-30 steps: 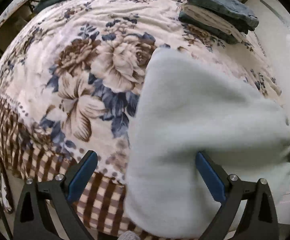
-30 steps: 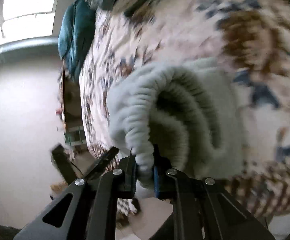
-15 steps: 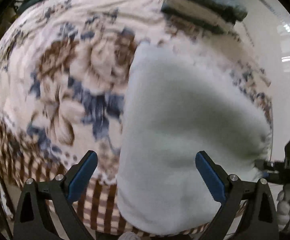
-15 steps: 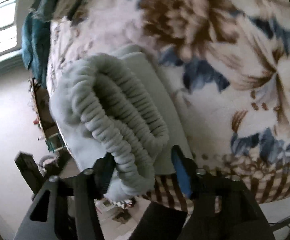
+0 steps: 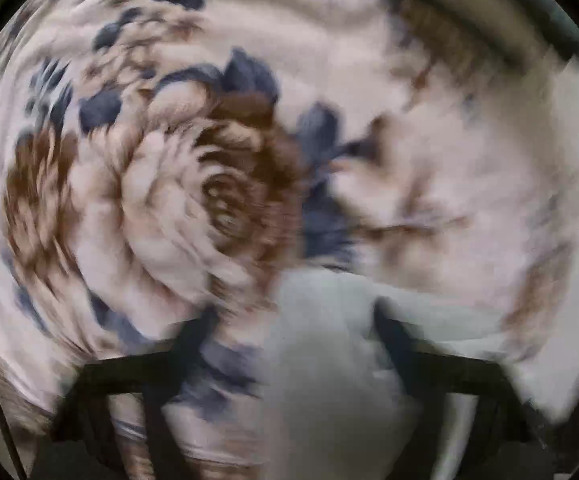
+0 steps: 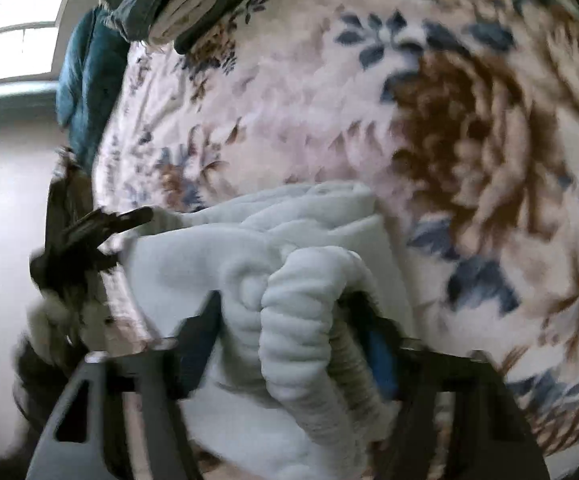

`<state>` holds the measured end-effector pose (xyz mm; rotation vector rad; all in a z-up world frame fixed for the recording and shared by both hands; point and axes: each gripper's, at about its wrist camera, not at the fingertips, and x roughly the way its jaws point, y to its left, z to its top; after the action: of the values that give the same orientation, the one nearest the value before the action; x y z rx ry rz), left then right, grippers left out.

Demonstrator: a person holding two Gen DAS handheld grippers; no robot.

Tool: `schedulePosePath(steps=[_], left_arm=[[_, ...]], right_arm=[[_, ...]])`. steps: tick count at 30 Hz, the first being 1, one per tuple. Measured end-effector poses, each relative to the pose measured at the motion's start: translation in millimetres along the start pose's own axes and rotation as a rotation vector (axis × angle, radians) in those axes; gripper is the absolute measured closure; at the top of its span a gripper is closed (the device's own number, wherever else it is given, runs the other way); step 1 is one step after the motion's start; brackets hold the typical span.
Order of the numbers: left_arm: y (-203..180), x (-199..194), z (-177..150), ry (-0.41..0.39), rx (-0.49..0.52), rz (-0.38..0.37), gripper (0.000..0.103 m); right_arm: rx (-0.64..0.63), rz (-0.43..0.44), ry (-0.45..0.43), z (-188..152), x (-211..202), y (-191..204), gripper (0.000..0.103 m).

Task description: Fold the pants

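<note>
Pale blue-grey fleece pants lie folded on the floral blanket. In the right wrist view, my right gripper is closing on the bunched ribbed waistband. The cloth fills the gap and touches both fingers. My left gripper shows at the fold's far left corner. The left wrist view is badly blurred. There my left gripper points down close over the blanket and is closing. A corner of the pants lies against its right finger. Bare blanket shows beside its left finger.
A stack of folded clothes sits at the far end of the bed, with a teal cushion beside it. The bed's edge and pale floor are to the left. A window is at the upper left.
The left gripper dropped from high over the pants to just above the blanket, and its jaws narrowed. The right gripper let go of the thin waistband edge, then closed around a thicker bunch.
</note>
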<state>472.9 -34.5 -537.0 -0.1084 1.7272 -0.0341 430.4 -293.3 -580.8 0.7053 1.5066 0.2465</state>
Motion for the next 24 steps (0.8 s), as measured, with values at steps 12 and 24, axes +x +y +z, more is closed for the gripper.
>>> schedulePosePath(steps=[12, 24], left_arm=[[20.9, 3.8, 31.2, 0.060, -0.085, -0.185, 0.041], [79.5, -80.1, -72.4, -0.307, -0.212, -0.273, 0.031]], right_arm=[[0.245, -0.020, -0.082, 12.8, 3.8, -27.0, 0.064], [-0.064, -0.283, 0.057, 33.1, -22.5, 46.2, 0.044]])
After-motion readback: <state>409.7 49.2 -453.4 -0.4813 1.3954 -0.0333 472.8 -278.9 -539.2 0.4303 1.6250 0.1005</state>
